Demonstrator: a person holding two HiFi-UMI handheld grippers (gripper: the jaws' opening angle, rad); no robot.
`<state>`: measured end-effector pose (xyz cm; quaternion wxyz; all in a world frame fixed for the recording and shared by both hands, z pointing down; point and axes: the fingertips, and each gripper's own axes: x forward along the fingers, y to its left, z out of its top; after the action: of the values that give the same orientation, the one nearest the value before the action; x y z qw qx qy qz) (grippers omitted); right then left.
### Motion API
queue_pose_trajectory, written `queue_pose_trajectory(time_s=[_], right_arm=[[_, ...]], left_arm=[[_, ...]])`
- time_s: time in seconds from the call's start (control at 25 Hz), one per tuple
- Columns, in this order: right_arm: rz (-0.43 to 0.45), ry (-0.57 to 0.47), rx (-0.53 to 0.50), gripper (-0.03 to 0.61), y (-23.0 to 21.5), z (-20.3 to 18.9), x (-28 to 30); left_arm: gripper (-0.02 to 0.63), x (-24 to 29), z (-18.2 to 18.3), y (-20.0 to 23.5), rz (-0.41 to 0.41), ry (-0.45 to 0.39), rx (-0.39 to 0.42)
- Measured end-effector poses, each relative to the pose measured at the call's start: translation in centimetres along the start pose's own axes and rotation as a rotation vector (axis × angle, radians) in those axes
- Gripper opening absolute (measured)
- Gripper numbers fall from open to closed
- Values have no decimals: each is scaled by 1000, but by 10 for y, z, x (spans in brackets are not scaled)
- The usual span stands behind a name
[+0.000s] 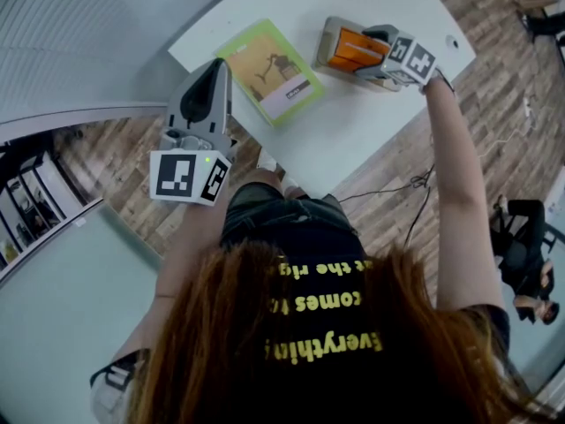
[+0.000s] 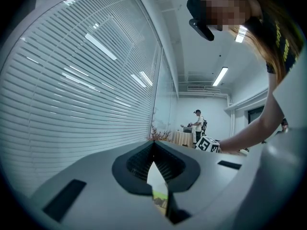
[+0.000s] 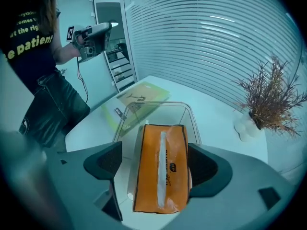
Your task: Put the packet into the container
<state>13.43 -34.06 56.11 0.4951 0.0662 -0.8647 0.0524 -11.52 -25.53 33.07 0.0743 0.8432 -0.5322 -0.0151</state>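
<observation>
Orange packet [image 3: 160,166] lies lengthwise inside clear container [image 3: 154,103].

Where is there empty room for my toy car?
The white table is bare in its near part, in front of the green book and the clear container. A narrow bare strip runs between those two. It is crowded at the container, where the orange packet and the right gripper are.

A white table [image 1: 371,122] stands on wood-plank floor [image 1: 115,166] beside slatted blinds [image 2: 72,80], with strip lights [image 2: 220,75] on the ceiling.
</observation>
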Motion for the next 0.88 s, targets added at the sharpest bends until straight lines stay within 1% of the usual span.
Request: queue_pose_trajectory(time_s=[0.16,0.24,0.28,0.32,0.4,0.44,0.6,0.76,0.88], right_arm=[[-16,5,-8,430,1,2,-3],[-16,0,-4,409,3,3,-4],[-18,0,-7,389,5,4,-5],[-23,1,-12,355,5,4,-5],[-35,0,-24,264,6,5,-6],[-37,-2,-25,244,7,5,-6],[-41,11,-26,199,12,6,-6],[-70,10,-13,98,11,7,-9],[-84,-4,0,55,11,9,-11]], left_arm=[[2,0,0,-1,-4,1,0],[2,0,0,-3,-8,1,-1],[2,0,0,-4,-10,1,-1],[2,0,0,-4,-12,0,-1],[2,0,-1,-4,-13,-1,-1],[2,-1,-1,-3,-12,0,-1],[2,-4,-2,-3,-12,6,0],[2,-5,0,-5,-18,4,3],[2,-4,0,-5,-24,4,4]])
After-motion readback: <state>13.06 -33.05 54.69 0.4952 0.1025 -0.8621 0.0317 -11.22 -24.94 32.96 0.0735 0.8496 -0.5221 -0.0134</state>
